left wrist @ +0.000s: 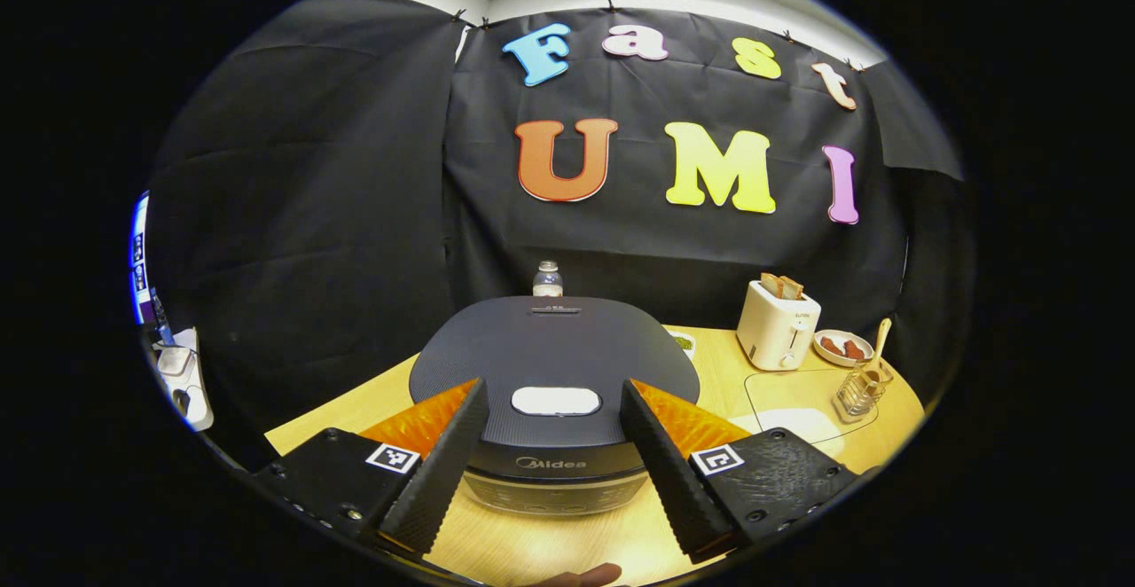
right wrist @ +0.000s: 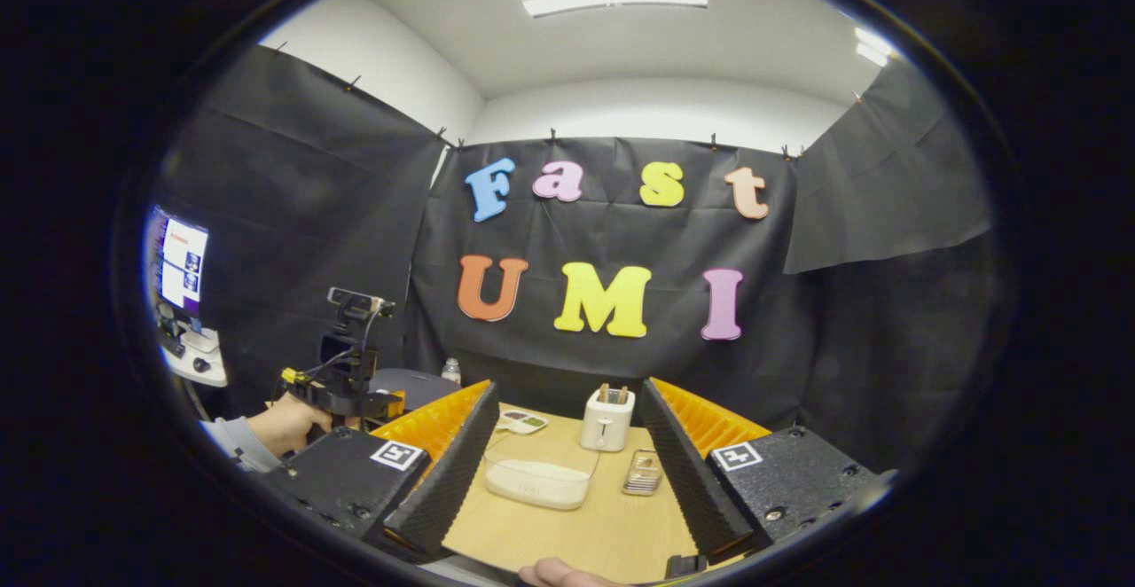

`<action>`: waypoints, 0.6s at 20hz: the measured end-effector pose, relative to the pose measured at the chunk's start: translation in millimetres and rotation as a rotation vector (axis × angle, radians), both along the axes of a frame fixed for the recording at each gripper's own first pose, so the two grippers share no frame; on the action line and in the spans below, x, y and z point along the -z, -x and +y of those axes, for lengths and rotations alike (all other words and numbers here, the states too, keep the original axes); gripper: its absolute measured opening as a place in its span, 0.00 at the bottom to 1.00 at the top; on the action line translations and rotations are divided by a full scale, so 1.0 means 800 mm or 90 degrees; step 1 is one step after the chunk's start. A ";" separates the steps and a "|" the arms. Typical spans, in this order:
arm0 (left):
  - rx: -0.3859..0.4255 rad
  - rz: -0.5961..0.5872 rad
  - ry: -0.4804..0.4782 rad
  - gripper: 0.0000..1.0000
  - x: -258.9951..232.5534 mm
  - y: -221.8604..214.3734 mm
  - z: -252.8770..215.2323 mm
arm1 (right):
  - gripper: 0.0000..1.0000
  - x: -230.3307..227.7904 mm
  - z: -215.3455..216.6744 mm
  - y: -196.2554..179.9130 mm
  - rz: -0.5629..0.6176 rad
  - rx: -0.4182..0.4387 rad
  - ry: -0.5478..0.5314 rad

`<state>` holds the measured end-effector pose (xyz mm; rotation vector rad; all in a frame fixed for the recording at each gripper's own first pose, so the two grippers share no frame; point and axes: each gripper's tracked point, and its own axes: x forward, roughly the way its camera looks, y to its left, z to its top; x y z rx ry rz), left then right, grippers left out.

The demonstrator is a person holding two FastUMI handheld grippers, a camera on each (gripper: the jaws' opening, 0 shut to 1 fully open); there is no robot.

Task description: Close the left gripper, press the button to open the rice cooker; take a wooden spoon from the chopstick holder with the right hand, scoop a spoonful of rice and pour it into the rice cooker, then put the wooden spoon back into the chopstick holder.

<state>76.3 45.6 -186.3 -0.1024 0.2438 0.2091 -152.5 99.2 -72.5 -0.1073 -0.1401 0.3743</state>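
In the left gripper view, the left gripper (left wrist: 554, 458) is held low over the front edge of the wooden table (left wrist: 567, 543), pointing straight at the rice cooker (left wrist: 554, 365). Its two fingers are spread wide apart and hold nothing — one stands on each side of the cooker's front, and the pale oval button (left wrist: 556, 401) on the closed lid lies between them. Whether the fingers touch the cooker I cannot tell. A fingertip of the person shows at the bottom edge.

To the right on the table stand a toaster (left wrist: 778, 325), a clear box of rice (left wrist: 798, 405) and, just beside it, the wire chopstick holder (left wrist: 858, 390) with the wooden spoon (left wrist: 878, 348) standing in it, tilted.

In the right gripper view, the right gripper (right wrist: 567, 481) is held level, above the near side of the table, its fingers also wide open and empty. Between them, farther off, are the box of rice, the toaster and the chopstick holder. At the left, the person's left hand (right wrist: 284, 423) grips the handle of the other gripper beside the rice cooker.
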 end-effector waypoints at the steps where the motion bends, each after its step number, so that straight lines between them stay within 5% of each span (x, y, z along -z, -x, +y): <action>1: 0.003 -0.004 0.019 0.96 -0.007 0.003 -0.004 | 1.00 -0.001 -0.004 -0.005 0.003 0.005 -0.005; 12: 0.069 -0.040 0.003 0.92 -0.079 0.081 -0.033 | 1.00 0.026 -0.019 -0.036 0.077 0.038 -0.044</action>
